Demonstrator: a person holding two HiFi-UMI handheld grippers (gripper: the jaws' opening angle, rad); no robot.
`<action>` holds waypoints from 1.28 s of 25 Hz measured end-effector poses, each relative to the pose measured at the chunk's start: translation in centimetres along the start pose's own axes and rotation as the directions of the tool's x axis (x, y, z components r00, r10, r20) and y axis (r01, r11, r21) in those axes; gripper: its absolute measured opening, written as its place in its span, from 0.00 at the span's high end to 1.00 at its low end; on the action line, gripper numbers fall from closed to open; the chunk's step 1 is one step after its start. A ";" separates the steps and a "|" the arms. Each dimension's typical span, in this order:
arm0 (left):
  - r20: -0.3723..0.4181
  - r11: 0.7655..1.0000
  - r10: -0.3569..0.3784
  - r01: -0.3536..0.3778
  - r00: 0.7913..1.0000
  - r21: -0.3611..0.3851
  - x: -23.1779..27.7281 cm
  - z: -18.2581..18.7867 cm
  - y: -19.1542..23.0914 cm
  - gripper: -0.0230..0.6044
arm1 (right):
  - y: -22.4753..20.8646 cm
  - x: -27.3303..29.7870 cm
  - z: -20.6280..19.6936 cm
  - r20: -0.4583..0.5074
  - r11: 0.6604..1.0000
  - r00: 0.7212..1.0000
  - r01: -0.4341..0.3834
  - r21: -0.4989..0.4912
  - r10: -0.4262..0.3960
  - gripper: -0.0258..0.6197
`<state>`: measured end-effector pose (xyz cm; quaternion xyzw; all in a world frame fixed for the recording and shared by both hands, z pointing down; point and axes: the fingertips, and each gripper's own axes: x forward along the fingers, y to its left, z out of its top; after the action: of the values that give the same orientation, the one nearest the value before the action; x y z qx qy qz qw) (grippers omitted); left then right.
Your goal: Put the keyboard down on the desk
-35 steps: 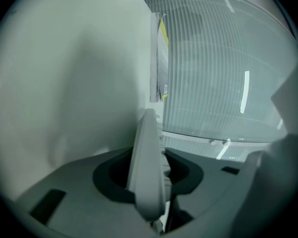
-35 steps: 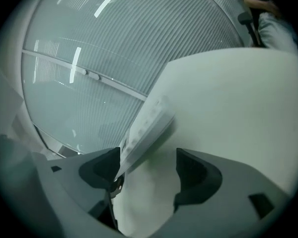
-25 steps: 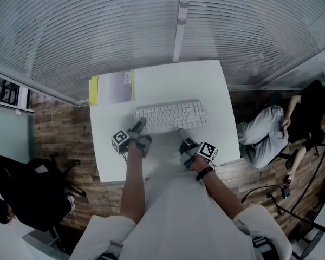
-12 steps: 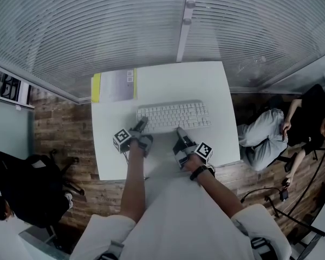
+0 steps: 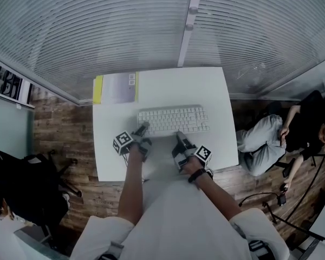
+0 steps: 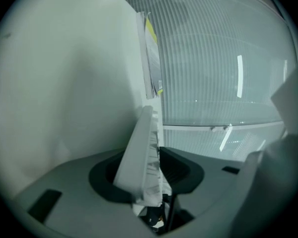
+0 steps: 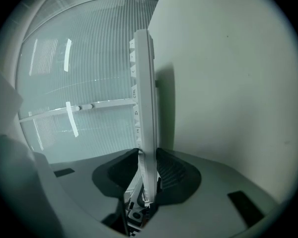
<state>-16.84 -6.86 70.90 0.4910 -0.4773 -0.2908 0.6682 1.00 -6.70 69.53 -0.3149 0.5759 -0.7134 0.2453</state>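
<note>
Right gripper has shifted in a little along the near edge of the keyboard since a second ago. Its jaws are now closing on that edge, where before they stood wide. Left gripper is at the same corner as before.

- Keyboard: white, on the white desk, about mid-desk. Long axis runs left to right across the person; keys face up in the head view.
- Left gripper: clamped on the near-left corner. Its own view shows the board's edge wedged between the dark pads, tilted a little against them.
- Right gripper: the board's thin edge stands straight between the pads, both pads against it as they close. It holds right of centre on the near long side.
- Both grippers come at the board from the person's side, and the board lies straight ahead of them. Neither is clearly nearer; they bracket the near edge, left at the end, right further in.
- Desk surface lies just beside the board's underside in the right gripper view, with a shadow band between. Cannot tell whether the board is resting or held slightly off.
- Yellow-edged papers at the far-left corner are well apart from the board.

Judgement: the set-down turns on keeping the long axis level, so both ends meet the desk together.
</note>
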 end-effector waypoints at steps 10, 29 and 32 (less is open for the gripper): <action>-0.049 0.939 0.173 -0.149 0.984 0.310 -4.0 -0.6 0.7 0.66 | 0.0 0.4 -0.1 0.016 0.999 0.999 0.041 -0.004 -0.041 0.79; -0.069 0.807 0.150 -0.082 0.986 0.585 -5.5 -2.2 -2.8 0.60 | -3.1 0.7 -0.3 -0.086 0.937 0.945 0.297 -0.186 -0.317 0.63; -0.075 0.778 0.168 -0.086 0.983 0.623 -5.6 -2.3 -3.0 0.60 | -3.0 -0.4 -0.9 -0.134 0.866 0.907 0.325 -0.381 -0.399 0.63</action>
<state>-16.54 -2.25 65.97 0.6663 -0.5349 -0.0417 0.5179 0.66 -5.14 72.29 -0.3800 0.6461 -0.6618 -0.0152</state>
